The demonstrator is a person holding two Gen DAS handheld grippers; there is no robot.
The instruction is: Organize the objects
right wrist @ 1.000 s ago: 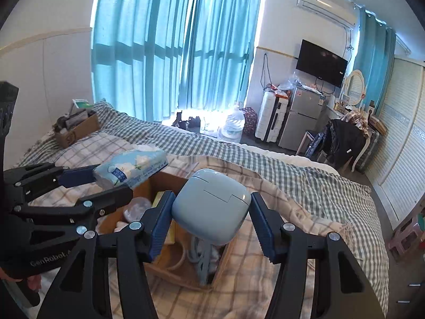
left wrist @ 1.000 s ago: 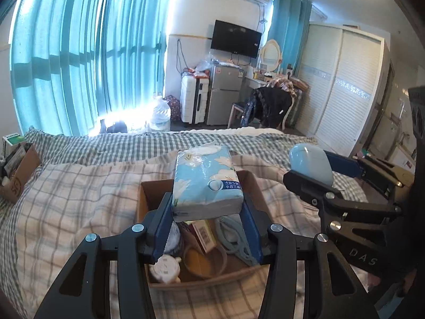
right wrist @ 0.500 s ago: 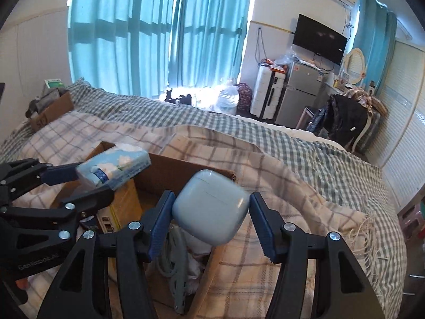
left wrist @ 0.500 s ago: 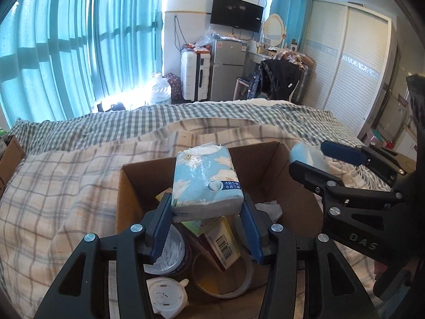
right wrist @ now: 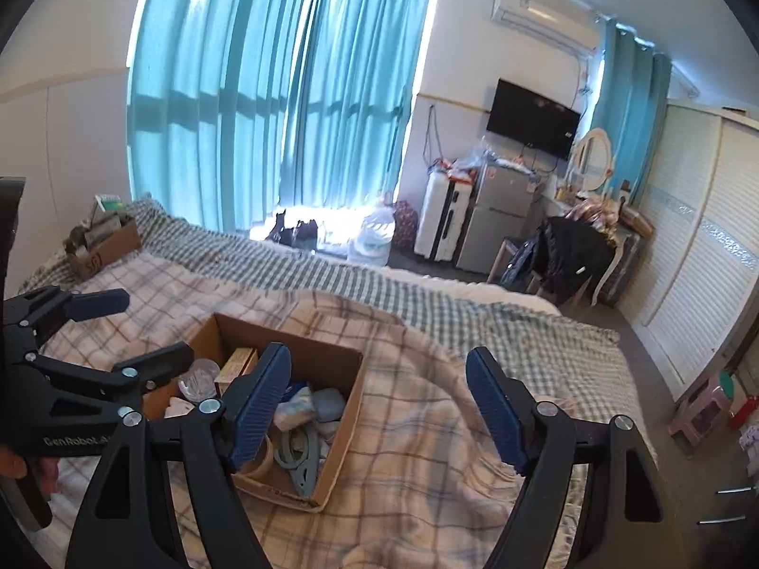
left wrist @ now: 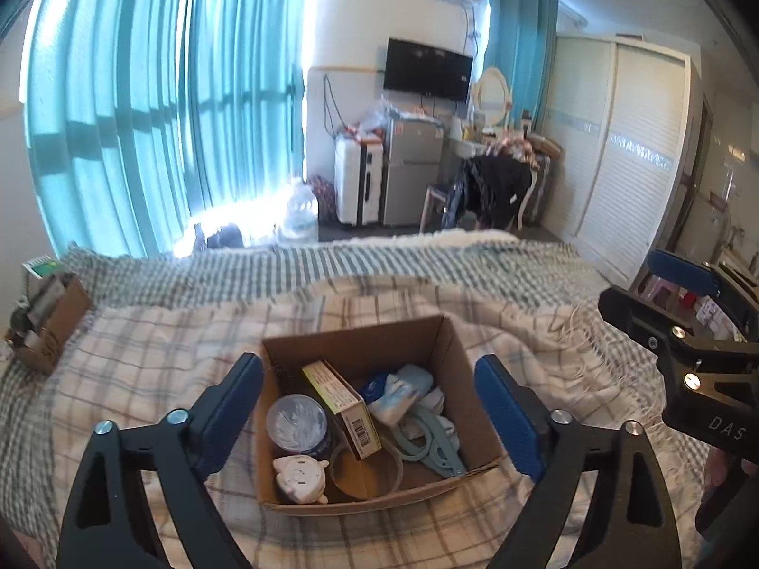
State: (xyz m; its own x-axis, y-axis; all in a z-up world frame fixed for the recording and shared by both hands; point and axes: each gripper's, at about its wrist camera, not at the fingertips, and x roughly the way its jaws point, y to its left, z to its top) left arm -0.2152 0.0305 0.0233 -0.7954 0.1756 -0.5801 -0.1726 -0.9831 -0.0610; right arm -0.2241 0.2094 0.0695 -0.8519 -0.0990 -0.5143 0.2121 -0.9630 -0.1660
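While both sets of jaws stand wide apart and hold nothing, the left gripper (left wrist: 367, 408) hangs over the cardboard box (left wrist: 446, 336) and the right gripper (right wrist: 377, 400) hovers just beside its right wall. The box sits on the plaid blanket (right wrist: 427, 379) on the bed. Inside lie a tissue pack (left wrist: 401, 393), a round tin (left wrist: 296, 422), a small carton (left wrist: 341, 400) and a tape ring (left wrist: 365, 467).

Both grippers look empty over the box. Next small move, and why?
Probably lift both clear and head for another loose item. The left gripper and right gripper are open and hold nothing. The tissue pack and pale blue case lie inside the cardboard box.
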